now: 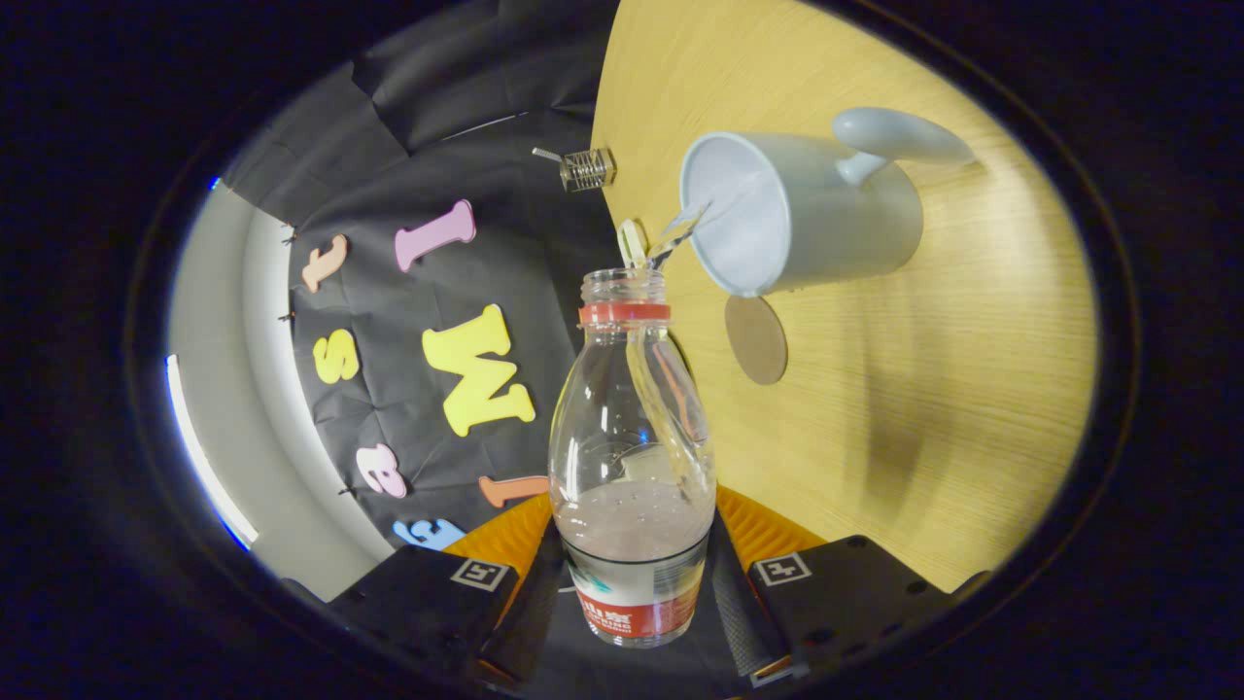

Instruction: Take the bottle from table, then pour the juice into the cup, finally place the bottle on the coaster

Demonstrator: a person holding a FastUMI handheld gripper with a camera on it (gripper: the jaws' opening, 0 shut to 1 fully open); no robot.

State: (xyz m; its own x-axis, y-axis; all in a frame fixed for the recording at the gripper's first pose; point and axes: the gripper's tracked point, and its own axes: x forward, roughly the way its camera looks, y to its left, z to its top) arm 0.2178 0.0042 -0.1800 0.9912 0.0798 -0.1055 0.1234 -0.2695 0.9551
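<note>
Bottle (632, 457) clamped in hand-held gripper (632, 593), pouring into cup (807, 214).

Cup (797, 219) just beyond bottle (632, 457) mouth.

Your view: table (972, 389) brightly lit, warm; booth wall dim. Soft shadows stretch from cup (807, 214) handle & across wood nr fingers. Glare streaks on bottle (632, 437) glass, bright strip lamp (199, 452) beside wall. Heavy fisheye bend twd edges, rim darkens. Centre sharp; gripper (632, 583), clamped on bottle, slightly soft.
</note>
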